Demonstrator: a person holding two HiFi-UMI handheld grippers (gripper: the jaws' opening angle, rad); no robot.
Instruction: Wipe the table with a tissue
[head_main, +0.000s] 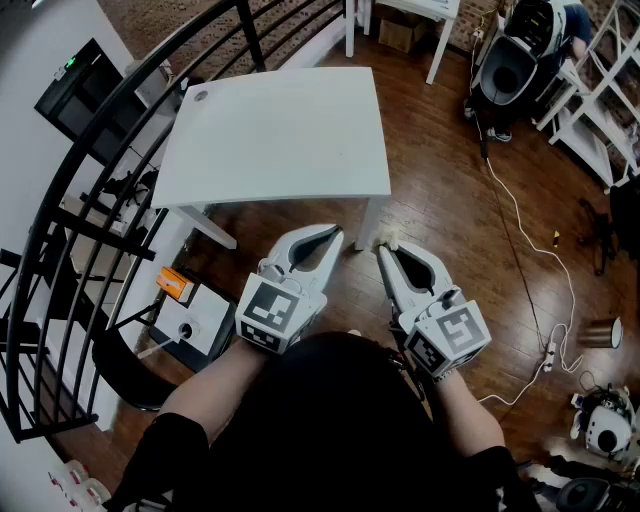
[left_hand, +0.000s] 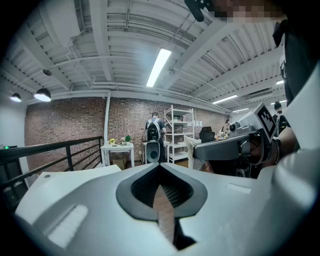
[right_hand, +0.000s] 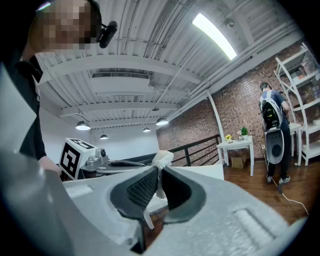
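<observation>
A white square table stands ahead on the wooden floor. Both grippers hang in the air short of its near edge. My right gripper is shut on a crumpled white tissue, which sticks up past the jaw tips; the tissue also shows pinched between the pads in the right gripper view. My left gripper is shut with nothing in it, and its tips meet in the left gripper view. The table shows low at left there.
A black railing curves along the left of the table. A white cable and a power strip lie on the floor at right. Another person with a backpack stands far off by white shelves.
</observation>
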